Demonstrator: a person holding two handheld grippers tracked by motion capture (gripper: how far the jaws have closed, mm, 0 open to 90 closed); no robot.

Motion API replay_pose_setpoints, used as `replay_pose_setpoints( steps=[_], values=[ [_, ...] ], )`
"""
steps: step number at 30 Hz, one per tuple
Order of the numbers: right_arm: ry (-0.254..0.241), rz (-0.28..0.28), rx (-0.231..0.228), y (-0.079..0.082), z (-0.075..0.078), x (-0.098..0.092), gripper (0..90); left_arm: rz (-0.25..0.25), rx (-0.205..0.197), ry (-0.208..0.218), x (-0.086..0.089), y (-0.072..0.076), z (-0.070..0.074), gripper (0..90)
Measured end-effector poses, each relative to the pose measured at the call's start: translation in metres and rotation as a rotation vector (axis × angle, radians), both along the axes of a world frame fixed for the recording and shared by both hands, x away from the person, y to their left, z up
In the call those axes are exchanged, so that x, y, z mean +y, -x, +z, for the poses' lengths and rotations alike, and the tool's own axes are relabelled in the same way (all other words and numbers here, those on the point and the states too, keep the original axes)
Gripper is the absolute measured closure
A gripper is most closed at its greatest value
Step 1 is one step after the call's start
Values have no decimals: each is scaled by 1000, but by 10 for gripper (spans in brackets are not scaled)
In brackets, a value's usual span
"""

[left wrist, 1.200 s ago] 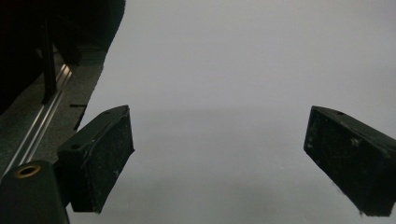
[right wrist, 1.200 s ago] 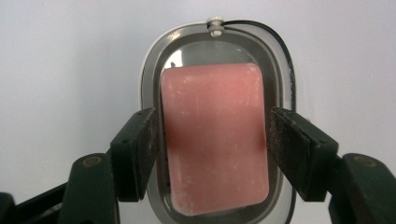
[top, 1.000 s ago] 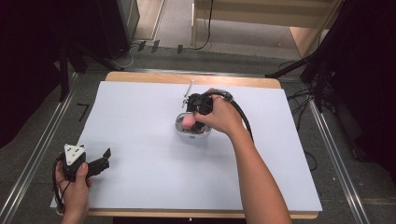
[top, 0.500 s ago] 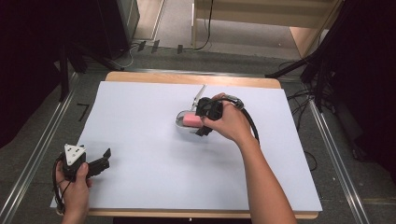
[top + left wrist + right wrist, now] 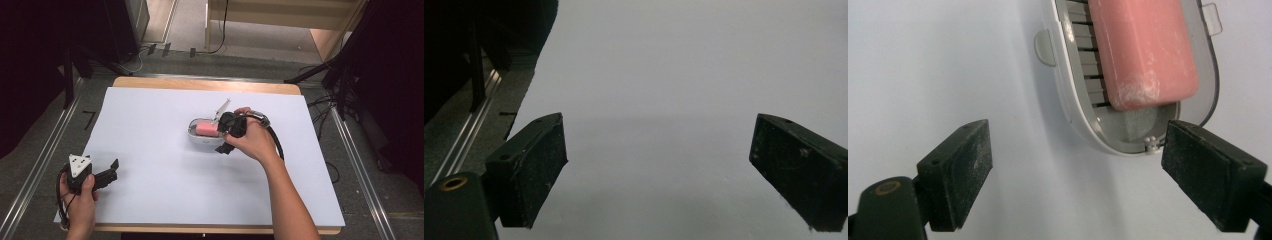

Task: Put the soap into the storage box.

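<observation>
A pink soap bar (image 5: 205,128) lies in an open grey soap box (image 5: 193,135) at the middle of the white table, and the box's lid (image 5: 221,110) stands up behind it. My right gripper (image 5: 221,134) sits just right of the box. Its jaws have just been opening and hold nothing. In the right gripper view the soap bar (image 5: 1143,50) rests on the box's slats, with the box's rounded end (image 5: 1074,112) just ahead of my right gripper (image 5: 1078,175). My left gripper (image 5: 112,171) rests open at the near left; in its own view the left gripper (image 5: 659,175) has bare table between its jaws.
The white sheet (image 5: 160,200) covers the wooden table. Metal rails (image 5: 42,165) run along the floor on both sides. Cables (image 5: 320,105) and dark stands (image 5: 345,55) lie beyond the table's right and far edges.
The right gripper has let go of the pink soap, which now lies in the box. Its hand has drawn back to the right with the jaws spread. The left hand has kept still.
</observation>
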State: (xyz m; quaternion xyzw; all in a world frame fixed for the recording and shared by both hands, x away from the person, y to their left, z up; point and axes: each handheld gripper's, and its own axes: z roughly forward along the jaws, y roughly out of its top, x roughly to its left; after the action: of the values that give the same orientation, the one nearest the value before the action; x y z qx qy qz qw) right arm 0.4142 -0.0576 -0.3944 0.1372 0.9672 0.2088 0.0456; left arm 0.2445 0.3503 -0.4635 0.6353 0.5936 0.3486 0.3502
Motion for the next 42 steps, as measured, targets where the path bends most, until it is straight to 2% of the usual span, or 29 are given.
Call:
replay_pose_setpoints(
  steps=[3,11,20,23,42],
  values=[
    [-6,-6,-3,3,-2,-4,123,-1,-2,1,0,0,0,89],
    [4,-50,-14,12,-8,-16,0,-1,-3,-1,0,0,0,89],
    [-14,-75,-6,21,-20,-35,0,0,-5,-3,0,0,0,89],
    [-20,-88,-23,24,-22,-40,0,0,-3,-3,0,0,0,89],
    [-115,-184,-38,46,-36,-88,0,3,-3,-6,-1,0,0,90]
  ],
)
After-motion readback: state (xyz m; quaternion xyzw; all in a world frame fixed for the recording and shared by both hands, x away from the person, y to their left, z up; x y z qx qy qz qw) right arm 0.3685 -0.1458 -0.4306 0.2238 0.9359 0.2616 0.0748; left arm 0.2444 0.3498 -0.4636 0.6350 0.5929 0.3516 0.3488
